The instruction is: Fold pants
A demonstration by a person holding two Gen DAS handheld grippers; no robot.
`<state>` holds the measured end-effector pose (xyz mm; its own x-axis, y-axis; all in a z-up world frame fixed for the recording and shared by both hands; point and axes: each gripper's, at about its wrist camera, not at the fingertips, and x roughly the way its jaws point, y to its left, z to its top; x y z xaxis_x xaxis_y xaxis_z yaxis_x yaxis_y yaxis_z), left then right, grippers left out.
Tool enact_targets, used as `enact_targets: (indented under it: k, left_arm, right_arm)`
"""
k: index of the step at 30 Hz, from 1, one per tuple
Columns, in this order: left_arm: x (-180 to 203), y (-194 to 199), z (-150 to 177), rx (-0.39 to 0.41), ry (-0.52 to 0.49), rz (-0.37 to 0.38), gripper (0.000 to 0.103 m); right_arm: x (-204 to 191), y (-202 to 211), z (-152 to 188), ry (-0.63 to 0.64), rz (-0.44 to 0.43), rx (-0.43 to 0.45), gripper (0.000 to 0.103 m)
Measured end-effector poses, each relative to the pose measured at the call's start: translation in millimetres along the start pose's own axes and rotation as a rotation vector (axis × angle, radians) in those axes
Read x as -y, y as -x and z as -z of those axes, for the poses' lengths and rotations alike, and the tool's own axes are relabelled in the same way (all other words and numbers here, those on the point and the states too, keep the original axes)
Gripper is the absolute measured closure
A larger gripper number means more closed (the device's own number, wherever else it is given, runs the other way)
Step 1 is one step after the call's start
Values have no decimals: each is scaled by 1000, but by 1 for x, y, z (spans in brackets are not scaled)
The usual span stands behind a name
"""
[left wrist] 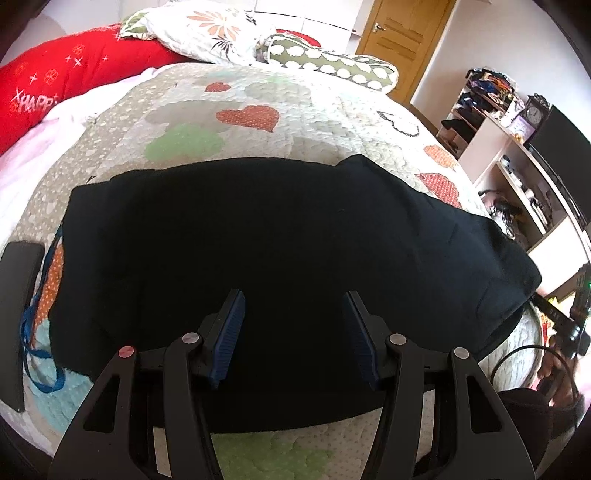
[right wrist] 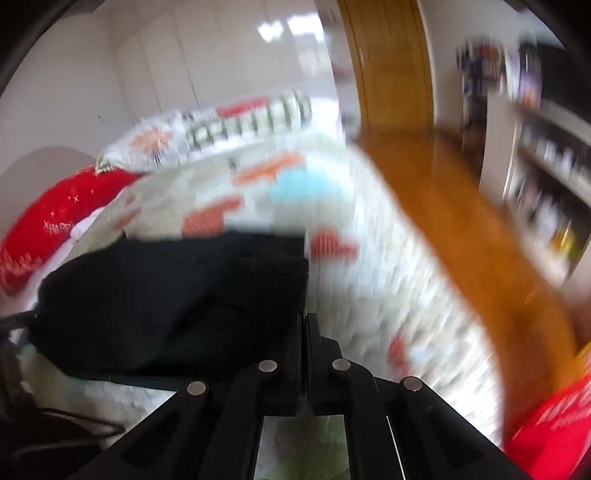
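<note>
Black pants (left wrist: 277, 240) lie folded in a broad dark band across the quilted bed (left wrist: 258, 92). My left gripper (left wrist: 293, 297) hovers over their near middle, open, its blue pads (left wrist: 231, 332) wide apart with nothing pinched. In the blurred right wrist view the pants (right wrist: 166, 295) fill the left half. My right gripper (right wrist: 306, 319) is shut, fingers pressed together right at the pants' right edge. The blur hides whether any cloth is caught between them.
A flat black device (left wrist: 18, 295) and a blue lanyard (left wrist: 40, 350) lie on the quilt left of the pants. Red pillow (left wrist: 55, 81) and patterned pillows (left wrist: 207, 33) sit at the head. Shelves (left wrist: 517, 166), a wooden door (left wrist: 402, 37) and wooden floor (right wrist: 461, 240) lie to the right.
</note>
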<state>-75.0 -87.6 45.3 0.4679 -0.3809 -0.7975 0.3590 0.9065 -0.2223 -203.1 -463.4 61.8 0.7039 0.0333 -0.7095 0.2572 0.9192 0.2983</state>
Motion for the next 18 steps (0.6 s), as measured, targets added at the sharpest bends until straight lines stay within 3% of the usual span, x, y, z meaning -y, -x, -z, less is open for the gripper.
enact_targets:
  k: [4, 7, 9, 10, 11, 12, 15, 16, 17, 18]
  left_arm:
    - [-11, 25, 1, 53, 1, 12, 48]
    - [-29, 44, -1, 99, 25, -9, 48]
    - [-46, 56, -1, 125, 71, -37, 47]
    - [-57, 61, 0, 137, 102, -52, 43]
    - [-65, 64, 1, 146, 127, -63, 39]
    - [-74, 66, 2, 154, 157, -76, 34]
    - [-97, 68, 10, 147, 235, -102, 34]
    - [-105, 68, 13, 136, 260, -112, 34]
    - [-110, 67, 15, 128, 276, -123, 34]
    - [-114, 66, 18, 123, 289, -132, 34]
  right_arm:
    - [10, 31, -2, -53, 42, 53, 98]
    - [6, 56, -3, -47, -80, 59, 92]
    - [-10, 65, -1, -3, -151, 66, 68]
    - [-18, 63, 0, 9, -188, 57, 48]
    - [-28, 56, 0, 3, -238, 39, 43]
    - [-33, 47, 1, -15, -273, 21, 43]
    - [-42, 13, -2, -79, -324, -18, 44]
    - [-44, 4, -3, -89, -336, -19, 59]
    - [-46, -4, -6, -105, -344, -29, 88]
    - [-48, -8, -8, -118, -353, -37, 100]
